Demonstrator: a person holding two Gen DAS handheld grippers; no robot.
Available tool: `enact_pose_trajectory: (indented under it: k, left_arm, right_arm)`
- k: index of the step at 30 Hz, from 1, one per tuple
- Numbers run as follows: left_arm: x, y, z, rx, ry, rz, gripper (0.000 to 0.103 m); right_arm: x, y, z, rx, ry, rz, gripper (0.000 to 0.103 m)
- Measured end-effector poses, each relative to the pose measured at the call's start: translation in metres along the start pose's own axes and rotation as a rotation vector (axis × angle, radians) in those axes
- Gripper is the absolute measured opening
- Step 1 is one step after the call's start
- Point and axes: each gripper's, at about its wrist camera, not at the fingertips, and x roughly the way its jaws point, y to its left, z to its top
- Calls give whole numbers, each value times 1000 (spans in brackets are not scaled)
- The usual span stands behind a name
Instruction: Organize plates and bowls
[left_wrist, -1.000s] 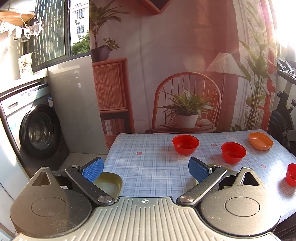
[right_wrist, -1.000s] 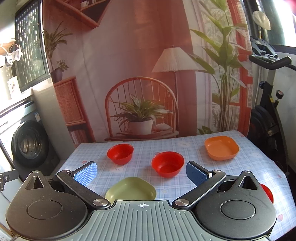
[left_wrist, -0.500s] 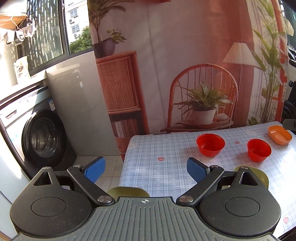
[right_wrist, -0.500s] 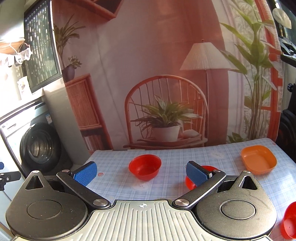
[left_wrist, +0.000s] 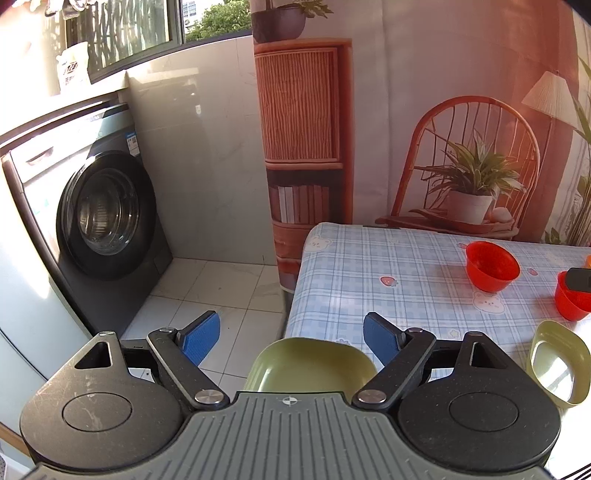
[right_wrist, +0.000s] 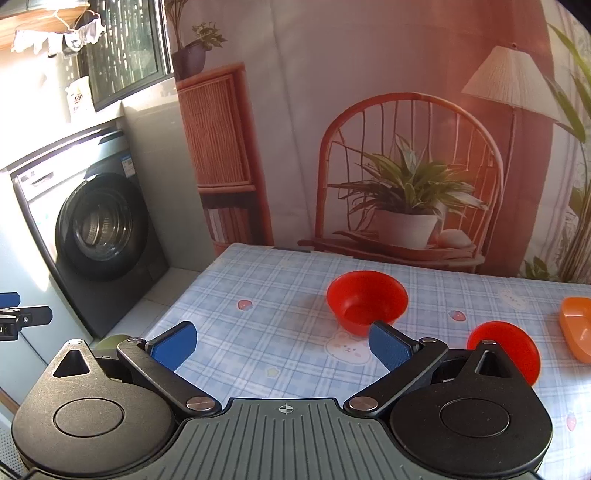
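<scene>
My left gripper (left_wrist: 291, 336) is open and empty, hanging over the table's near left corner, just above a green square plate (left_wrist: 310, 365) at the edge. A second green plate (left_wrist: 557, 365) lies at the right, with two red bowls beyond it, one far (left_wrist: 493, 266) and one at the frame edge (left_wrist: 570, 301). My right gripper (right_wrist: 284, 341) is open and empty above the tablecloth. A red bowl (right_wrist: 367, 302) sits just beyond its right finger, another red bowl (right_wrist: 506, 350) lies behind that finger, and an orange plate (right_wrist: 576, 328) is at the right edge.
The table (left_wrist: 369, 280) has a blue checked cloth; its left edge drops to a tiled floor (left_wrist: 221, 284). A washing machine (left_wrist: 99, 221) stands at the left. A printed backdrop (right_wrist: 406, 147) hangs behind the table. The left gripper's fingertip shows at the right view's left edge (right_wrist: 11, 299).
Both grippers have swung left: the bowls and plates shifted rightward in both views, and the washing machine and floor now fill the left. Both stay open.
</scene>
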Motion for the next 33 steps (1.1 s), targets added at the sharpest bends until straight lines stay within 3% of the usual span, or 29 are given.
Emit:
enact_pose_trajectory:
  k: [4, 9, 13, 19, 25, 27, 31, 33]
  left_arm:
    - [21, 15, -9, -15, 38, 10, 82]
    - [53, 41, -31, -104, 100, -19, 75]
    - [77, 57, -52, -138, 156, -13, 68]
    - [88, 69, -74, -193, 172, -46, 66]
    - [101, 74, -89, -249, 195, -68, 51]
    - [103, 74, -94, -265, 194, -82, 40]
    - [105, 67, -100, -269, 198, -92, 22]
    - [105, 64, -101, -260, 194, -90, 18]
  right_arm:
    - [27, 19, -1, -50, 25, 32, 93]
    - [66, 49, 0, -117, 57, 122, 84]
    - [99, 75, -7, -156, 98, 176, 67]
    - [148, 108, -24, -221, 189, 212, 49]
    - [181, 124, -39, -237, 275, 265, 37]
    - [188, 126, -45, -233, 298, 272, 35]
    - [191, 130, -55, -233, 318, 291, 20]
    - [190, 129, -57, -220, 315, 309, 13]
